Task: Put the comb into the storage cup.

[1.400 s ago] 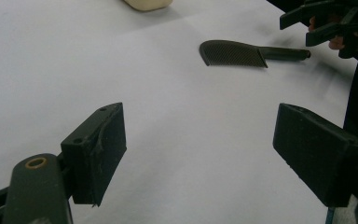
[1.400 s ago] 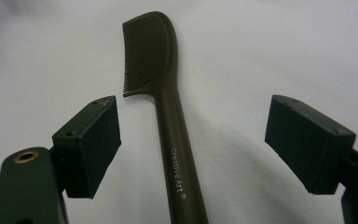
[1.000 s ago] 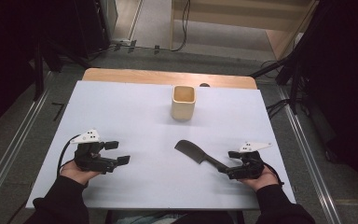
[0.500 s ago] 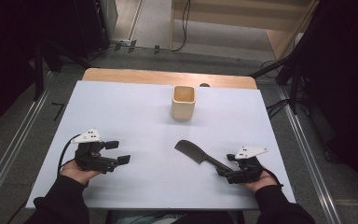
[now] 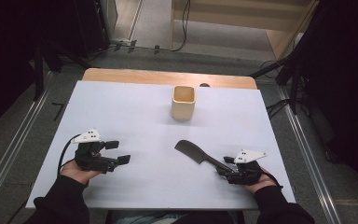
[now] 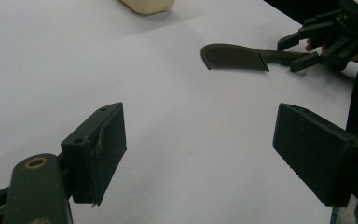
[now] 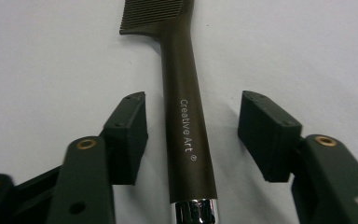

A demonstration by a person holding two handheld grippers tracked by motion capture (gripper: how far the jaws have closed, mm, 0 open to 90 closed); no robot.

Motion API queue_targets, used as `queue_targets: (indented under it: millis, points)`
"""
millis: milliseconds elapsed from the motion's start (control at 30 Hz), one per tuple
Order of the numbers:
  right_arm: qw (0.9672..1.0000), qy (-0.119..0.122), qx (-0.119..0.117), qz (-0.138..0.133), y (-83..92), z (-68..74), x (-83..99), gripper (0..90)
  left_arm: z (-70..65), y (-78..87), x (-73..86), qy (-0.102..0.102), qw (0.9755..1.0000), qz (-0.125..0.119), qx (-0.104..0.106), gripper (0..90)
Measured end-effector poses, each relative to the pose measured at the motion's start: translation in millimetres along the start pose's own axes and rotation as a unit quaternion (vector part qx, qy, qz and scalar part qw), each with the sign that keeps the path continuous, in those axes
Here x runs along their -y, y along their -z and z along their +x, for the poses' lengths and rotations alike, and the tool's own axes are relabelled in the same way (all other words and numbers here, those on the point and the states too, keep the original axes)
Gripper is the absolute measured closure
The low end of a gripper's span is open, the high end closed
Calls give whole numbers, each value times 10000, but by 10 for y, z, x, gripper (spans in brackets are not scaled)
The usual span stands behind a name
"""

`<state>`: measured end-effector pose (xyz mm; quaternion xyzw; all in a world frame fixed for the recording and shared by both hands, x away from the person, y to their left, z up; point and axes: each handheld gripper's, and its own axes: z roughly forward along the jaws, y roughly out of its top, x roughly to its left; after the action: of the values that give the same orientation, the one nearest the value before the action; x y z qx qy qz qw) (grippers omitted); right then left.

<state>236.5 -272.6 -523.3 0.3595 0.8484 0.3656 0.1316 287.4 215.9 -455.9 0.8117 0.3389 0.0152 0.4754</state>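
- Right gripper view: the right gripper (image 7: 191, 135) has its jaws open, one on each side of the comb (image 7: 184, 107) handle and clear of it. The handle lies flat on the desk (image 7: 307, 51) and runs straight up between them.
- High view: the comb (image 5: 198, 156) lies near the desk's front right corner, teeth end pointing toward the middle of the desk (image 5: 135, 112), handle end at the right gripper (image 5: 228, 167).
- Left gripper view: the left gripper (image 6: 198, 149) has its jaws wide open with nothing between them; it sits near the front left corner of the desk, well apart from the comb (image 6: 235, 57).
- A cream cup (image 5: 183, 102) stands upright toward the far edge, near the middle, well apart from the comb.
- Step in hand, as judged: closing on the comb handle for a pickup.
- Recommendation: keep the handle centred between the jaws and close evenly, so neither jaw pushes it sideways first.
- Recommendation: keep the jaws low to the desk; the handle is thin and flat, and a high grip may slip over it.
- Risk: a grip at the handle's end leaves the teeth end free to droop or swing on lifting; raise it slowly and level.
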Motion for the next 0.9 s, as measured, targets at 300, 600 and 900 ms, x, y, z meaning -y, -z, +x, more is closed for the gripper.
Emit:
queue_targets:
  millis: [300,600,900]
  points:
    - [9999,-25,-116,61,20,-7,-13,665,0,-3,0,-12,10000,14,0,181]
    - [9996,-3,-237,132,20,-13,-35,697,0,-5,-1,-23,10000,27,1,180]
    - [9989,-194,-371,230,22,-52,-68,700,0,-3,-1,-12,10000,21,-3,181]
